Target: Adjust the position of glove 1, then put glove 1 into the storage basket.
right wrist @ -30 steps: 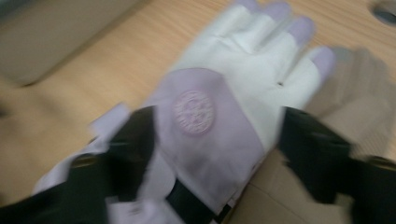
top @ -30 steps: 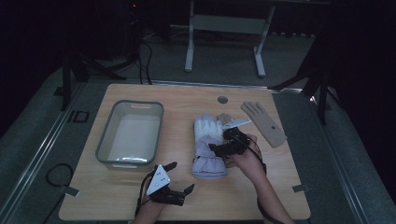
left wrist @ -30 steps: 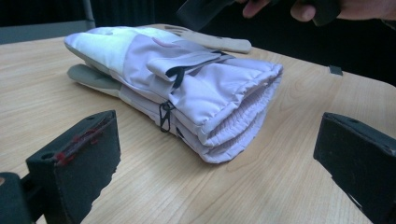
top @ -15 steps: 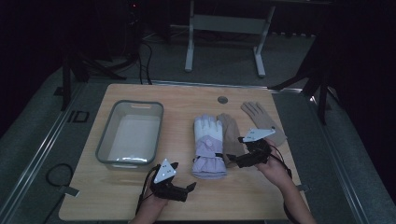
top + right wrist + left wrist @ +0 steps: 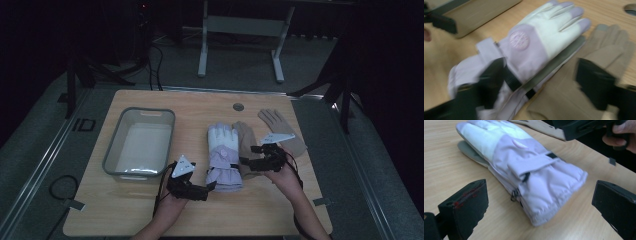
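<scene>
Risk: our right gripper (image 5: 250, 163), jaws just narrowing yet unclenched, may pinch the tan glove (image 5: 584, 100) alongside the lilac glove (image 5: 223, 157); left gripper (image 5: 210, 187) gapes empty.

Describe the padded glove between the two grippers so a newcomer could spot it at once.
On the wooden table, right of the grey bin, the lilac ski glove lies flat, fingers pointing away from the person. Unlike the thin tan gloves to its right, it is puffy, with a white finger section, a wrist strap and a gathered cuff.
</scene>
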`<state>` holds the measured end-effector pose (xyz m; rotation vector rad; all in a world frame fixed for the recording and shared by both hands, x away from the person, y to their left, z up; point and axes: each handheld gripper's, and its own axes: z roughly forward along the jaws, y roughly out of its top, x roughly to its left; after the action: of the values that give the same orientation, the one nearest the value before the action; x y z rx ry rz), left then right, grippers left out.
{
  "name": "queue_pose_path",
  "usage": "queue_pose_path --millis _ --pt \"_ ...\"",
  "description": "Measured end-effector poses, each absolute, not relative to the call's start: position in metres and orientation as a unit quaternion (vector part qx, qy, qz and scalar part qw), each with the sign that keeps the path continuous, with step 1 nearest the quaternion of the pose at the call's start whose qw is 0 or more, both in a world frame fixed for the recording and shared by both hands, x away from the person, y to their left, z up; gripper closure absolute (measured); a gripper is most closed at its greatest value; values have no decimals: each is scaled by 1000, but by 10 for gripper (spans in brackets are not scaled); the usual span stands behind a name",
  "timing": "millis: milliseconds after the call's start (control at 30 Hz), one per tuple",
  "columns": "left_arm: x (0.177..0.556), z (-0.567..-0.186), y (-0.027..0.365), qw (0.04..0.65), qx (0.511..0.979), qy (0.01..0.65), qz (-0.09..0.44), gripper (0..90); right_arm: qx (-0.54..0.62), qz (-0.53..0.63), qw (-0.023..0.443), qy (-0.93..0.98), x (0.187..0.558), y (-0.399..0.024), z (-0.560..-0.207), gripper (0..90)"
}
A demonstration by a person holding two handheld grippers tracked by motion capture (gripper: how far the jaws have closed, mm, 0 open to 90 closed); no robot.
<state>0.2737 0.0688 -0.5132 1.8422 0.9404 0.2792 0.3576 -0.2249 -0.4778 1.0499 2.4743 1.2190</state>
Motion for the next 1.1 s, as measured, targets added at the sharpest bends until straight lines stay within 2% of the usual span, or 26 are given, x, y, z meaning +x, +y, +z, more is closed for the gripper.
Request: queue_pose_path --millis 33,67,100,133,167,200,367,467,667,1100 --pt "275 -512 68 499 764 392 119 9 363 407 104 832 360 -224 -477 446" --pt "277 -509 65 495 763 398 125 97 379 410 106 823 363 -223 -478 545" --pt "278 -508 64 495 762 398 126 97 379 410 106 823 363 -223 -478 545" --pt "279 -506 63 495 762 397 127 104 389 407 100 820 365 -221 -481 583" --pt "280 -504 62 492 764 397 129 104 389 407 100 820 365 -221 -481 583" --pt "281 -500 61 492 767 391 127 144 400 403 92 818 367 -219 -485 583" --pt "283 -498 58 479 776 389 130 151 409 394 75 820 371 -212 -495 570" --pt "287 -504 55 457 785 402 114 151 416 396 62 817 374 -203 -504 563" --pt "288 -515 50 424 796 416 115 151 442 356 61 821 377 -195 -520 527" --pt "293 -525 54 395 801 437 106 174 464 339 23 818 376 -172 -533 515"
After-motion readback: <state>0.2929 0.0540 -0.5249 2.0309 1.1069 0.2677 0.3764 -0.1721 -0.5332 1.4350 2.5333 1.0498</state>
